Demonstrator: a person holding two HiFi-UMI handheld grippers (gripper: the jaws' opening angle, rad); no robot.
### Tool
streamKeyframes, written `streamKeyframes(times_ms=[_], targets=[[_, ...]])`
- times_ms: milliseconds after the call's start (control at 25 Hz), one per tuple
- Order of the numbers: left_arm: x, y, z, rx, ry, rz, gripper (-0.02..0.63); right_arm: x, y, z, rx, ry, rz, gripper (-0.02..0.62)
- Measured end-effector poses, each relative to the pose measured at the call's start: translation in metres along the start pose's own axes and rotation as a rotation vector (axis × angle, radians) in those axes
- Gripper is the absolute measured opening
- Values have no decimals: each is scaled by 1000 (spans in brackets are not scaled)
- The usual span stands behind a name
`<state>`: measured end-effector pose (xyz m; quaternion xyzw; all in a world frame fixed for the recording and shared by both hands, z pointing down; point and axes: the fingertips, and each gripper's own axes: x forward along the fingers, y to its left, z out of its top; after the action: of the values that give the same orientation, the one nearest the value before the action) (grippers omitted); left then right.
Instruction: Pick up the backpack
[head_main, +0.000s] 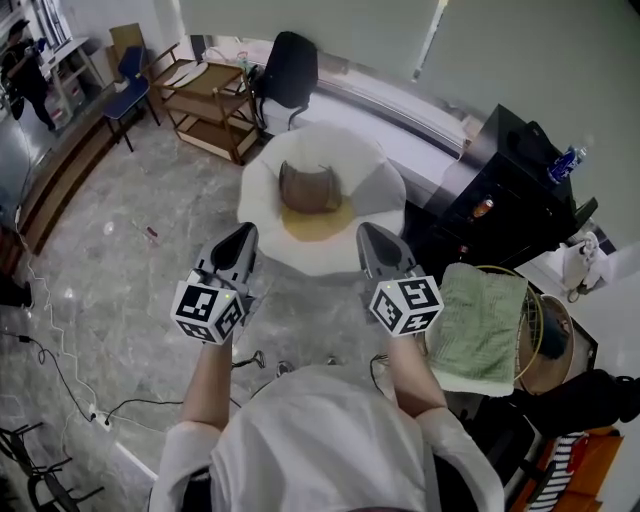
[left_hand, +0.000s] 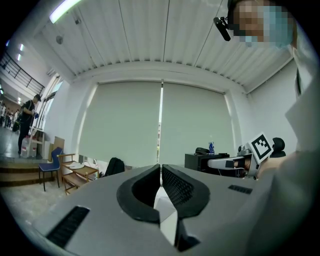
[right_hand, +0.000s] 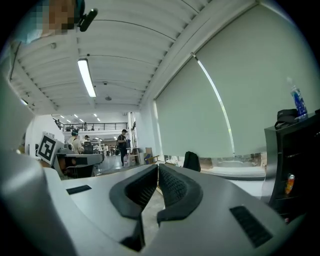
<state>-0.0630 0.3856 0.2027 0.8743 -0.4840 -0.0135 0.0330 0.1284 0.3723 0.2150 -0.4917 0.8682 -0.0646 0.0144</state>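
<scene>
A black backpack (head_main: 290, 68) stands upright at the far side by the window ledge; it also shows small in the left gripper view (left_hand: 115, 166) and in the right gripper view (right_hand: 191, 161). Closer to me, a white round armchair (head_main: 262, 190) carries a brown bag-like thing (head_main: 310, 187) on a yellow cushion. My left gripper (head_main: 243, 240) and right gripper (head_main: 370, 238) are held level side by side, short of the armchair. Both are shut with nothing between the jaws, as the left gripper (left_hand: 160, 167) and right gripper (right_hand: 158, 167) views confirm.
A wooden trolley (head_main: 205, 105) and a blue chair (head_main: 130, 90) stand at the far left. A black cabinet (head_main: 510, 190) with a blue bottle (head_main: 563, 163) is on the right, a green towel (head_main: 480, 325) beside me. Cables (head_main: 60, 370) lie on the marble floor.
</scene>
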Motion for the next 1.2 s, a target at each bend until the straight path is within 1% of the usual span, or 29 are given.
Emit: streamKeyframes(times_ms=[240, 440, 600, 760, 880, 1200], targets=[[-14, 21, -5, -14, 5, -9, 40, 6, 20, -6, -5, 1, -28, 31], [-23, 31, -8, -6, 10, -47, 40, 7, 34, -9, 3, -14, -63, 31], [-30, 36, -15, -11, 31, -69, 40, 4, 44, -15, 16, -11, -84, 31], [-29, 44, -19, -21, 41, -72, 40, 8, 42, -19, 24, 0, -98, 31], [-23, 56, -19, -30, 40, -55, 40, 18, 38, -20, 19, 7, -94, 31], [20, 74, -15, -34, 38, -28, 40, 56, 6, -13, 9, 16, -72, 31]])
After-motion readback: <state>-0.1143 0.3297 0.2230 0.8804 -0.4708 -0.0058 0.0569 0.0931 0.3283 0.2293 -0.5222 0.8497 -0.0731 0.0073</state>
